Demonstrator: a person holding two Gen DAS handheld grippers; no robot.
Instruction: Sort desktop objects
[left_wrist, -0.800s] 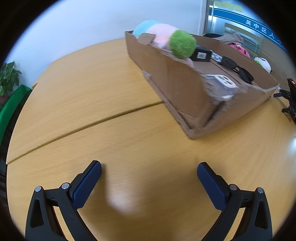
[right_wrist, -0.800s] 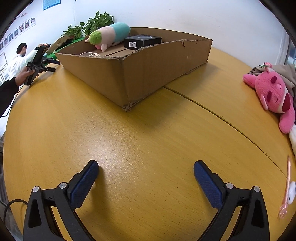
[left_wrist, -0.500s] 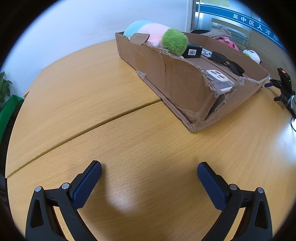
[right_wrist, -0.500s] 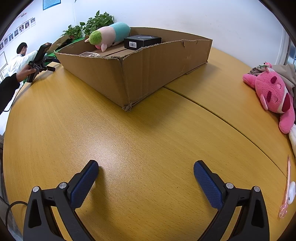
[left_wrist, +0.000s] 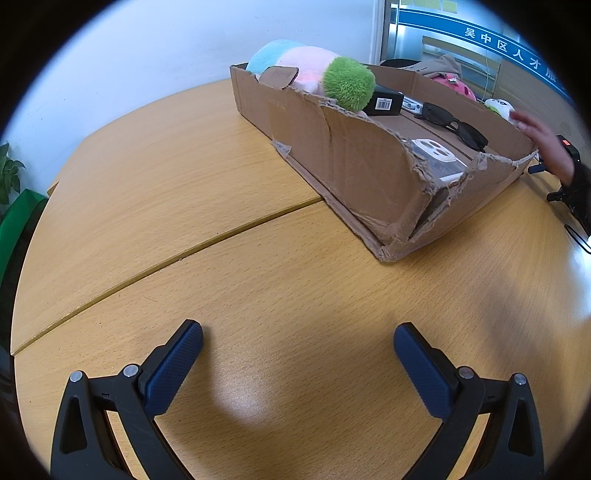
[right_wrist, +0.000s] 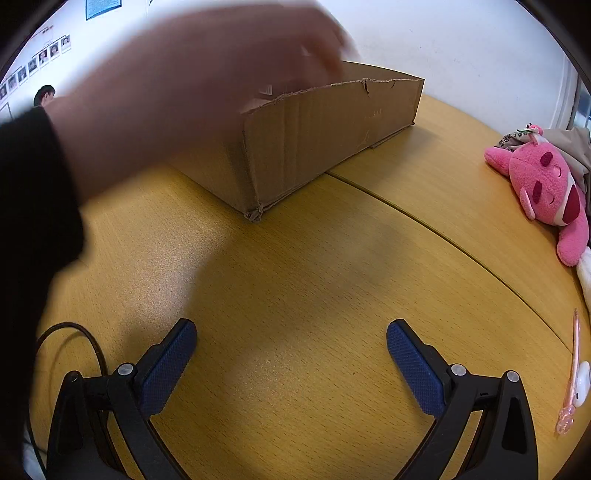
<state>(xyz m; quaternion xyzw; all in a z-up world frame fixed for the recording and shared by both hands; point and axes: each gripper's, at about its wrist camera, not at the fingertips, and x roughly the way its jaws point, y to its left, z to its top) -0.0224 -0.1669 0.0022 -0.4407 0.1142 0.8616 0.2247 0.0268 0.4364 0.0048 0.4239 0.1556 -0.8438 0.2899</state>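
Nearest in the left wrist view, the left hand-held gripper (left_wrist: 297, 341) hovers low over bare wood with its blue-padded fingers spread wide and nothing between them. The right hand-held gripper (right_wrist: 291, 338) is likewise spread apart and empty above the desk (right_wrist: 295, 280), with a black cable (right_wrist: 70, 328) looping beside its left finger.

Past the left hand-held gripper a seam (left_wrist: 166, 260) runs across the desk (left_wrist: 155, 177). Beyond the seam sits a torn cardboard box (left_wrist: 354, 166), its near corner ripped open. Inside it, nearest that torn corner, lies a white phone case (left_wrist: 436, 151); behind that a pair of black sunglasses (left_wrist: 454, 123), then a small black box with a barcode (left_wrist: 386, 103), and at the far end a pastel plush toy with a green fuzzy head (left_wrist: 347, 86), which rises above the box wall.

In the right wrist view the same cardboard box (right_wrist: 332, 136) stands mid-desk, while a blurred bare hand (right_wrist: 207, 85) with a dark sleeve reaches over its near end, hiding the contents. The left wrist view shows that hand (left_wrist: 543, 142) at the box's far wall.

Toward the desk's right edge, well apart from the box, lies a pink plush toy (right_wrist: 546, 188), and nearer along that edge a pink pen-like item (right_wrist: 570, 376) lies beside a small white object too cropped to identify.
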